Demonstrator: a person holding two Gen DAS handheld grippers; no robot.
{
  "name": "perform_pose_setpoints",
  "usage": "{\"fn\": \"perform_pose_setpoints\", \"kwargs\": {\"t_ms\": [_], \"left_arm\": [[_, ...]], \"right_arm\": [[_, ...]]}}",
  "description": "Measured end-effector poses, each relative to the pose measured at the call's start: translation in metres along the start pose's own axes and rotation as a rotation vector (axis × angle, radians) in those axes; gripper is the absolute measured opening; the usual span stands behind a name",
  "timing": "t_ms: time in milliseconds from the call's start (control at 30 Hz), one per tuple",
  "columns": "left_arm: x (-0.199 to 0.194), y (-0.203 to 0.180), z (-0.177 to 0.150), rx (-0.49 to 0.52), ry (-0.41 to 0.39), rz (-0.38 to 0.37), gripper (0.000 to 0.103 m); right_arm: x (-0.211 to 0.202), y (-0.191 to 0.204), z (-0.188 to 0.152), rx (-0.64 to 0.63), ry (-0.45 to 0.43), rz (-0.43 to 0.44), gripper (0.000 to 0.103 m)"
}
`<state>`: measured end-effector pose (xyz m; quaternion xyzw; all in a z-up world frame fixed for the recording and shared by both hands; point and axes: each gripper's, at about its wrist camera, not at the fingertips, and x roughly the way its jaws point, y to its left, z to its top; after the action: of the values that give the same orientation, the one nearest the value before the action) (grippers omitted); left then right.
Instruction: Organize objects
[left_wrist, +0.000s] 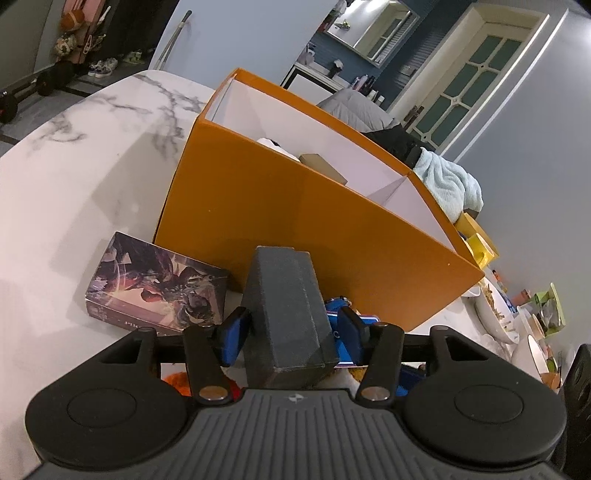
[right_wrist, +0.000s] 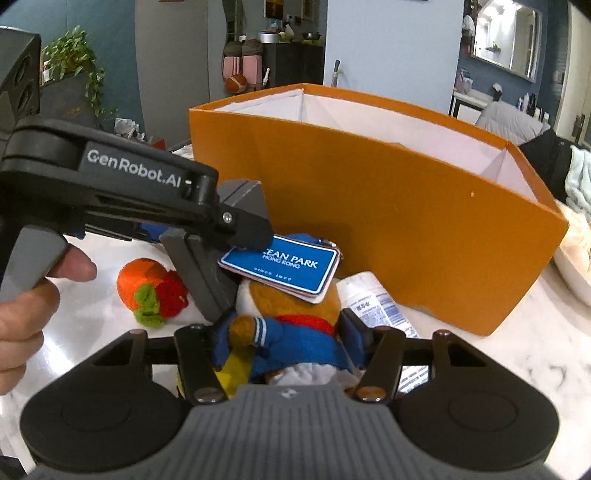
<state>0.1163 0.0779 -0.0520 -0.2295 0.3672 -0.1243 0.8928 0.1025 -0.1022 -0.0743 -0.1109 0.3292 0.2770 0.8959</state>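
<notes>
Two grippers worked near the orange box (left_wrist: 295, 229) on the marble desk (left_wrist: 74, 166). The left gripper (left_wrist: 291, 328) pinched a grey block (left_wrist: 288, 306), with a card box (left_wrist: 159, 288) lying to its left. The right gripper (right_wrist: 284, 332) squeezed a plush toy (right_wrist: 291, 332), beside a felt fruit (right_wrist: 151, 291).

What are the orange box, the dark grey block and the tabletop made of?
Orange box: likely matte paperboard, going by its folded corners and white lining. Dark grey block: unclear, perhaps textured paper-wrapped board or foam; finely grained, matte, crisp edges. Tabletop: marble or marble-look slab, glossy white with grey veins.
</notes>
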Motion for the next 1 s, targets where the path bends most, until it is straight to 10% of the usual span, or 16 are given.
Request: {"fn": "perform_pose_setpoints", "kwargs": {"t_ms": [1000], "left_arm": [[0.024, -0.025, 0.011, 0.001, 0.047, 0.119, 0.054]], "right_arm": [[-0.020, 0.002, -0.021, 0.085, -0.036, -0.008, 0.061]]}}
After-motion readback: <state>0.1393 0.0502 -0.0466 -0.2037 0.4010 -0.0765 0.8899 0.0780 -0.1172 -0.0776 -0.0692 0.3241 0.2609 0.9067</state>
